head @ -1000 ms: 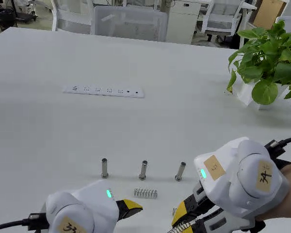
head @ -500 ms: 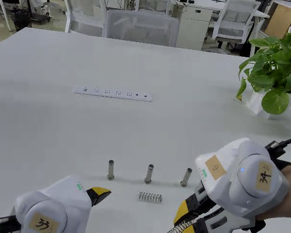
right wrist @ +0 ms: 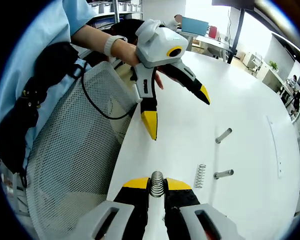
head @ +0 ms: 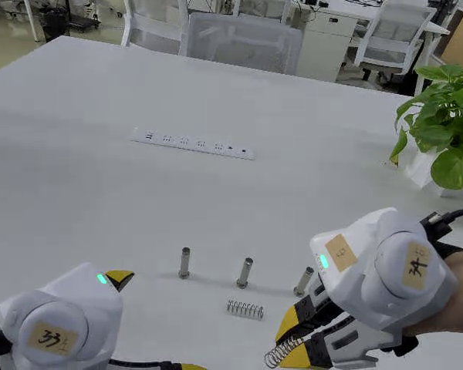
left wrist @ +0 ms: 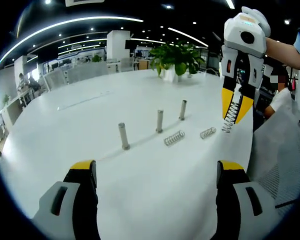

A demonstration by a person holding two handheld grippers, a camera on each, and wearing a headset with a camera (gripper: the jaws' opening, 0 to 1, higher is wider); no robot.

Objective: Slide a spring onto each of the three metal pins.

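Note:
Three bare metal pins stand upright in a row on the white table: left pin (head: 185, 262), middle pin (head: 245, 272), right pin (head: 304, 280). One loose spring (head: 245, 309) lies just in front of the middle pin. The left gripper view shows it as the spring (left wrist: 174, 138) with a second loose spring (left wrist: 208, 132) beside it. My right gripper (head: 289, 343) is shut on a third spring (head: 278, 354), pinched end-on (right wrist: 157, 182), and hangs right of the pins. My left gripper (head: 150, 324) is open and empty, left of the pins.
A white power strip (head: 193, 143) lies mid-table beyond the pins. A potted plant (head: 447, 131) stands at the far right. Chairs (head: 243, 38) line the far edge. A mesh chair back (right wrist: 75, 165) and the person's body are close behind the near edge.
My left gripper has pulled back to the left, away from the loose spring. The right gripper still holds its spring in about the same place. The head camera has shifted.

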